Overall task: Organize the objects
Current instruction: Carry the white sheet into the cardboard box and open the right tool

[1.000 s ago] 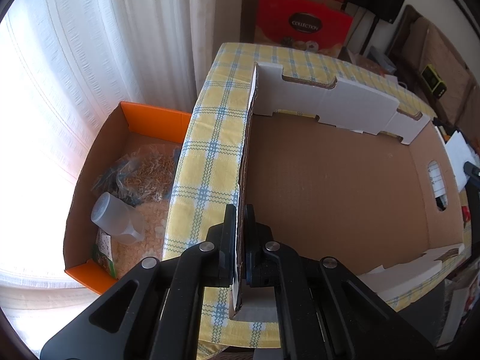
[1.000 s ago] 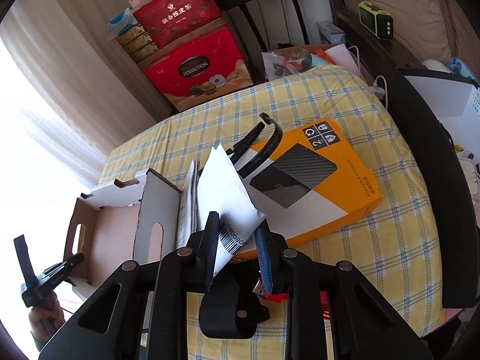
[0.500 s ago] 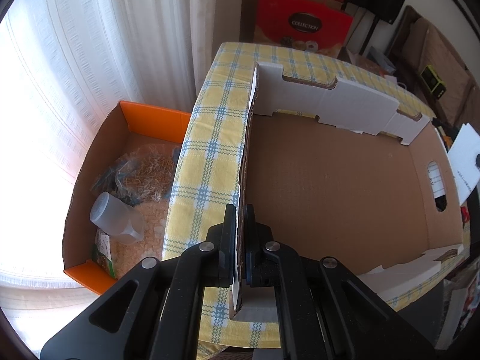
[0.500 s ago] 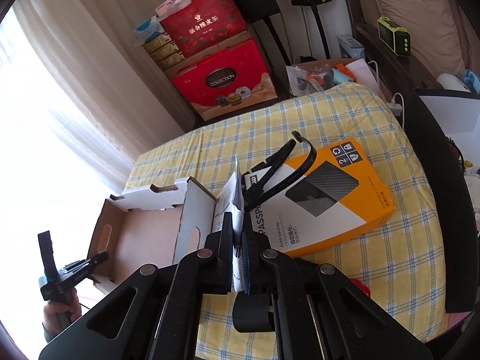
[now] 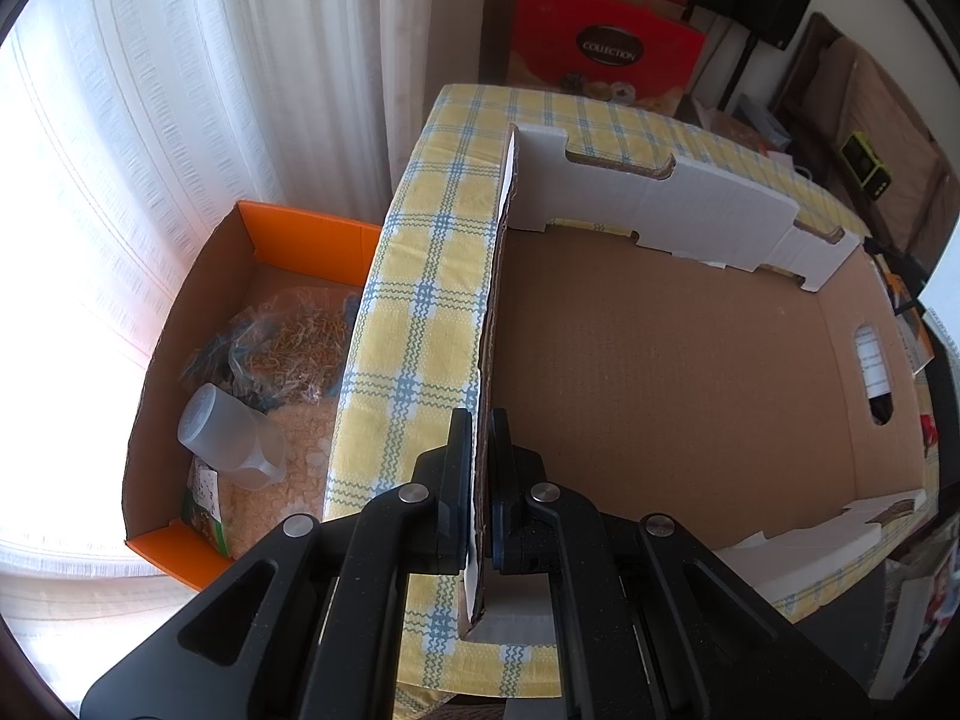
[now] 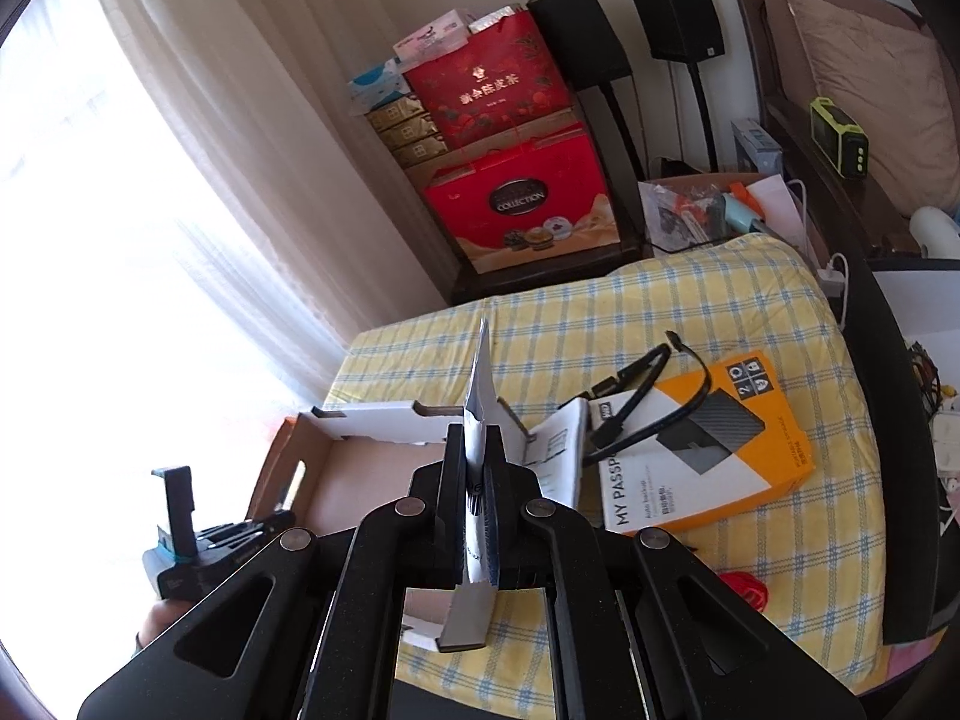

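A shallow open cardboard box [image 5: 660,372] lies on the yellow checked bed cover [image 5: 420,324]. My left gripper [image 5: 478,432] is shut on the box's left wall [image 5: 498,276] near its front corner. In the right wrist view my right gripper [image 6: 474,450] is shut on a white folded paper sheet [image 6: 480,384] that stands edge-on, raised above the box's [image 6: 354,468] right end. Beside the box lie a white booklet [image 6: 555,450], a black cable [image 6: 648,408] and an orange hard-drive package [image 6: 708,468]. The left gripper [image 6: 228,534] shows at the lower left, held by a hand.
An orange-edged carton [image 5: 252,360] with bags and a clear plastic cup [image 5: 231,444] sits on the floor left of the bed. Red gift boxes [image 6: 522,204], speakers [image 6: 678,18] and a dark bed frame [image 6: 888,360] ring the bed. A small red object [image 6: 747,591] lies near the front edge.
My right gripper has shut on the paper sheet and lifted it off the bed, turning it edge-on. The left gripper has kept its hold on the box wall without moving.
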